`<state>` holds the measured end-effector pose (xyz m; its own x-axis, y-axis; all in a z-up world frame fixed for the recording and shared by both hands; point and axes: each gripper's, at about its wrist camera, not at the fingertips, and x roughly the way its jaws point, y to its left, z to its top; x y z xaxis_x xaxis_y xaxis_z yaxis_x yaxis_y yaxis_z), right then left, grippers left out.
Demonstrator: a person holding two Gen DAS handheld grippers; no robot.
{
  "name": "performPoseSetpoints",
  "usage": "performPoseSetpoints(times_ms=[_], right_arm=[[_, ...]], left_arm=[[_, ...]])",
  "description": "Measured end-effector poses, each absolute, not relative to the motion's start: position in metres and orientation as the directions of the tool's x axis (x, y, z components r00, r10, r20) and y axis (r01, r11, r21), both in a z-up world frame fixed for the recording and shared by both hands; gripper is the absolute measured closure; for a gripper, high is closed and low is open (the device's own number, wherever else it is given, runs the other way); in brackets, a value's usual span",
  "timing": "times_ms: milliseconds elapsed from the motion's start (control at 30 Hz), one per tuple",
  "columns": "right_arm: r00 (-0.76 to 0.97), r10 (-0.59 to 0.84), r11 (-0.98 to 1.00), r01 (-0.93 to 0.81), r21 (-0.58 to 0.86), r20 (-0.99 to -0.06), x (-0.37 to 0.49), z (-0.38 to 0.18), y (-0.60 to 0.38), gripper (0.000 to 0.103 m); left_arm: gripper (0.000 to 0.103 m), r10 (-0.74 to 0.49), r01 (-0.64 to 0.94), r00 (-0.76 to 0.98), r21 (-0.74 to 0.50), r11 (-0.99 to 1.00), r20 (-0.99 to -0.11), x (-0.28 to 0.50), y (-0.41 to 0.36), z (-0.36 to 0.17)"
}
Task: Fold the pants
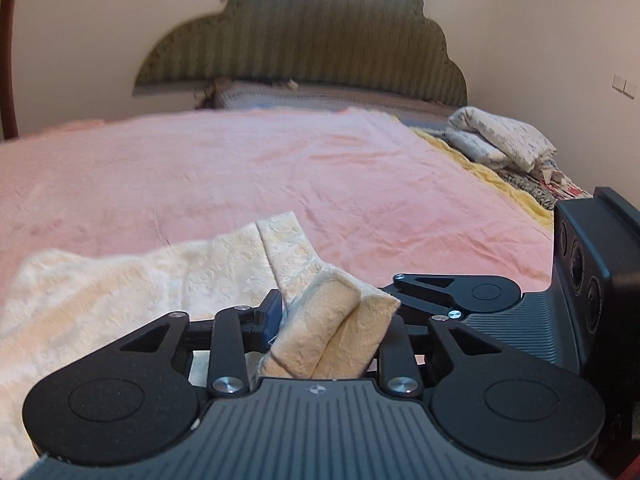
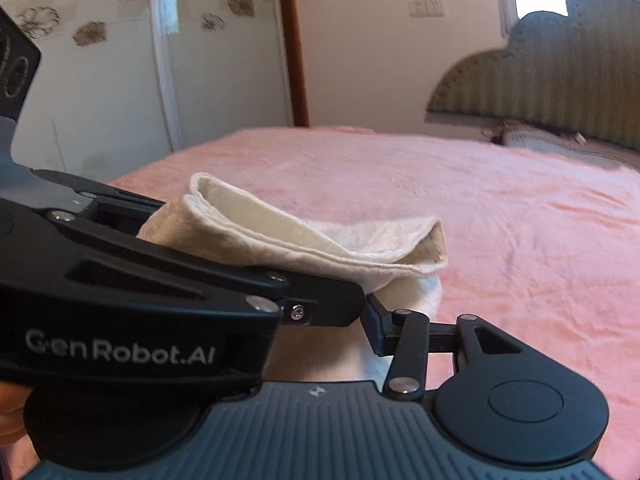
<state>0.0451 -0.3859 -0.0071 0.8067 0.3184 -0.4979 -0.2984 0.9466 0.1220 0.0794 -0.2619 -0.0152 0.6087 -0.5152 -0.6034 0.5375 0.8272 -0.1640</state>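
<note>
My left tool (image 1: 324, 332) has a bunched fold of the cream pants (image 1: 132, 280) between its fingers; whether the pads press on it I cannot tell. The rest of the pants lies spread to the left on the pink bed cover (image 1: 280, 160). My right tool (image 2: 360, 320) sits just beside the left one, cloth at its one visible blue pad (image 2: 374, 330); its grip I cannot tell. Folded laundry (image 1: 500, 140) rests well apart, near the headboard (image 1: 304, 40).

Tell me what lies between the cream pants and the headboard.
In the left wrist view, only bare pink blanket stretches from the cream pants up to the pillow lying at the foot of the headboard.
</note>
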Motion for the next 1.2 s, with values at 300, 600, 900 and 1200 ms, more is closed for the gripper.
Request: performPoseSetpoints(times_ms=[300, 600, 900, 1200], right_arm=[[0.805, 0.219, 0.96, -0.076, 0.27, -0.552, -0.002, -0.026, -0.43, 0.045], [0.906, 0.065, 0.943, 0.082, 0.323, -0.419, -0.047, -0.003, -0.426, 0.043], [0.852, 0.007, 1.0, 0.003, 0.018, -0.524, -0.009, -0.009, -0.362, 0.035], [0.864, 0.048, 0.985, 0.044, 0.17, -0.501, -0.025, -0.007, -0.378, 0.034]], left_arm=[[0.038, -0.687, 0.663, 0.484, -0.285, 0.692, -0.542, 0.073, -0.248, -0.006], [0.025, -0.512, 0.484, 0.611, -0.227, 0.845, -0.604, 0.094, -0.143, 0.009], [0.025, -0.382, 0.296, 0.642, -0.245, 0.923, -0.665, 0.089, -0.026, -0.008], [0.025, -0.403, 0.47, 0.585, -0.111, 0.876, -0.704, 0.061, -0.04, -0.025]])
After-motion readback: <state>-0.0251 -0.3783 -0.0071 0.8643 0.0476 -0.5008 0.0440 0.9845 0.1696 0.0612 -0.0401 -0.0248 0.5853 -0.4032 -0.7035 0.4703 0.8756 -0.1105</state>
